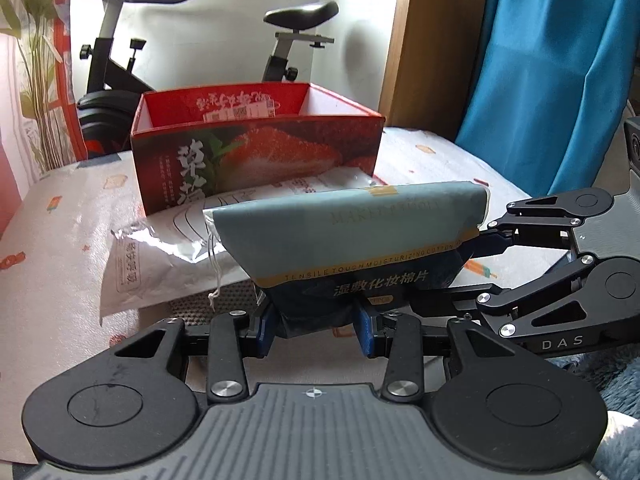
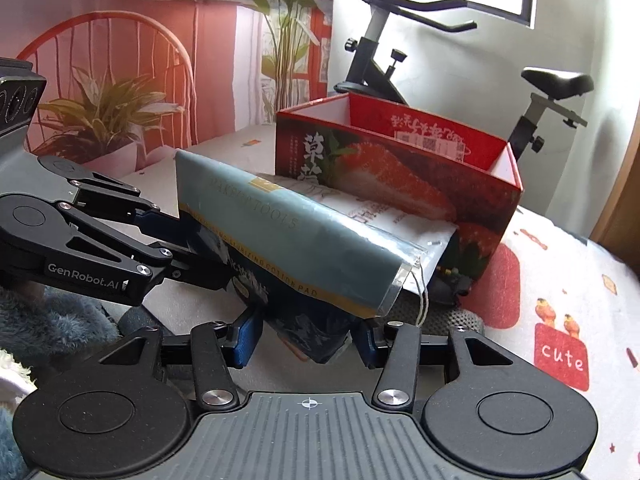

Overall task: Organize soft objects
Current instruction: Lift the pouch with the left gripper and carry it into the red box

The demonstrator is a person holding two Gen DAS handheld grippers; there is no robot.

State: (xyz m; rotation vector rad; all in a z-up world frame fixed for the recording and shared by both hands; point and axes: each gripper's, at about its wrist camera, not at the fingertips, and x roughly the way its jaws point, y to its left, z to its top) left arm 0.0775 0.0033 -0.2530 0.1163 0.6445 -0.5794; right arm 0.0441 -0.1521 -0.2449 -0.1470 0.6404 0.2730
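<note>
Both claws hold the same thing: one blue-grey cotton pad pouch (image 1: 344, 236), lifted above the surface. The left claw (image 1: 318, 330) is closed on the dark lower part of the pouch, and its blue pads (image 1: 366, 330) press that part from two sides. The right claw (image 2: 306, 340) is also closed on the pouch, on another corner of the lower part; in the left wrist view it comes in from the right side and its fingers go under the pouch. The upper part of the pouch is folded over and hangs toward the front, with a thin white string (image 1: 214, 276) hanging from its seam.

The carrying surface is covered with a white printed sheet (image 1: 64, 240); whether it is a bed or a tabletop I cannot tell. Under the pouch lies one white flat package (image 1: 160, 248), with one end against the front wall of one red strawberry box (image 1: 256, 152). The box is open on top and stands toward the far edge of the surface. I count two soft packages and one box.

To the left of the box and the white package the sheet is bare until the left edge. In the right wrist view the sheet is also bare on the right of the box. Behind the far edge stands one exercise bike (image 1: 120, 60).
</note>
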